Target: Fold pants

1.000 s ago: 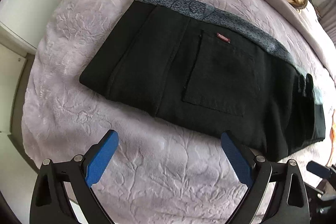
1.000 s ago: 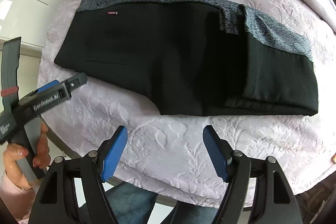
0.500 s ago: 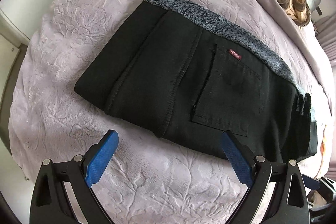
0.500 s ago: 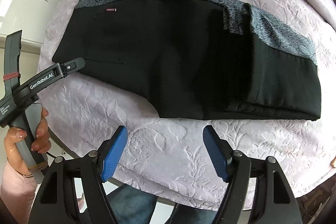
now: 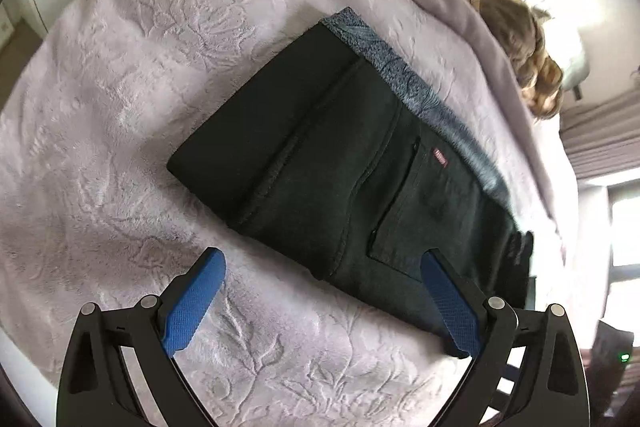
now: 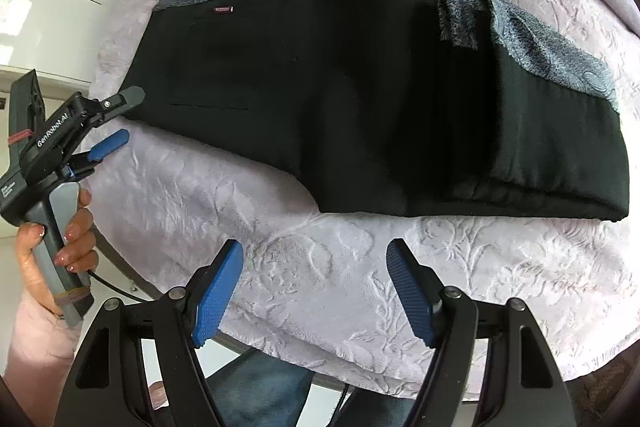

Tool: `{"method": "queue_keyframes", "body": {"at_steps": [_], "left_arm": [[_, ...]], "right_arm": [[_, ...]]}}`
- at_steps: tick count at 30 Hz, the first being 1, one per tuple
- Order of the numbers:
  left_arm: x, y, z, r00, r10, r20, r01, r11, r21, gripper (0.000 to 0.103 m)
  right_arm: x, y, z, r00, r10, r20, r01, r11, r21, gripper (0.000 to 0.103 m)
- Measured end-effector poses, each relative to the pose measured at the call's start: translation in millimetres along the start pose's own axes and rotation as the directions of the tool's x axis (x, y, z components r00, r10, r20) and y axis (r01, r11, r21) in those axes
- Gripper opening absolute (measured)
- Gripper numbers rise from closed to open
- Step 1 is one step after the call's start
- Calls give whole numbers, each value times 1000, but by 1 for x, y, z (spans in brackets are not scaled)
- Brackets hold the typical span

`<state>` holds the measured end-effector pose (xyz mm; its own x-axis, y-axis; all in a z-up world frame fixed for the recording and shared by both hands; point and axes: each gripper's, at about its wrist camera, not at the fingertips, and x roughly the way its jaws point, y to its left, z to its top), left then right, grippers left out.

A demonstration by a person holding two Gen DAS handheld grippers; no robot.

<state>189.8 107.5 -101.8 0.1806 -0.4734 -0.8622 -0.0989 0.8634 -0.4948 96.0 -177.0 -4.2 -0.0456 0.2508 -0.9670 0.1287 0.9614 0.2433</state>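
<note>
Underneath everything lies a bed (image 6: 280,211) covered in a pale lilac embossed blanket, with white cupboard fronts (image 6: 52,7) at ten o'clock in the right wrist view. The black pants (image 6: 360,99), folded into a long band, rest flat on it; their small red tag (image 5: 440,158) is too tiny to read. "GenRobot.AI" marks the left gripper (image 6: 118,121), fingers spread beside the pants' end. The right gripper (image 6: 314,291) hangs over bare blanket, spread and empty. A brown bundle (image 5: 520,47) at two o'clock stays unclear.
</note>
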Motion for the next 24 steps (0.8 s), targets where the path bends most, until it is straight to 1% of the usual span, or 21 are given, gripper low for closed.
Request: {"method": "queue_keyframes", "body": {"at_steps": [1,2,4,5,7,9,12,14,17,18,22,23,24], "left_arm": [[1,3,0,999,-32,-1,32,999,-13,99],[2,6,2,997,-80,-1,80,996,-32,99],[7,5,1,990,-141,-1,140,989,-45,99],[10,4,1,988,-156,0,156,987,-45,99],[23,-2,1,988,-153,-5,153,987,-51,99],[32,3,0,990,-142,-21,140,988,-71,99],[39,5,3,988,-157,-4,156,982,-107,99],[39,7,7,988,-156,2,156,982,-109,99],[40,-1,13,993,-118,-3,118,989,-88,99],[35,-5,13,994,-109,6,109,991,-75,99],[12,-35,11,989,-113,91,111,993,31,99],[10,-34,11,989,-110,98,108,994,34,99],[14,-34,13,991,-88,98,86,996,29,99]], "right_arm": [[1,0,-1,1000,0,-1,0,1000,-1,77],[2,0,-1,1000,1,-5,-1,1000,1,77],[5,-1,-3,1000,6,-10,-6,1000,10,77],[6,-2,-4,1000,10,-13,-10,1000,17,77],[8,-4,-4,1000,11,-14,-10,1000,24,77],[10,-5,-4,1000,10,-18,-9,1000,29,77],[11,-6,-4,1000,7,-19,-7,999,31,77],[11,-6,-5,1000,9,-17,-8,999,33,77],[12,-9,-5,1000,11,-21,-10,999,35,77],[12,-9,-5,1000,14,-19,-13,999,39,77],[1,-12,-2,999,28,22,-29,999,37,77],[-4,-13,1,999,32,44,-33,999,33,77],[-8,-14,2,998,32,59,-34,999,31,77]]}}
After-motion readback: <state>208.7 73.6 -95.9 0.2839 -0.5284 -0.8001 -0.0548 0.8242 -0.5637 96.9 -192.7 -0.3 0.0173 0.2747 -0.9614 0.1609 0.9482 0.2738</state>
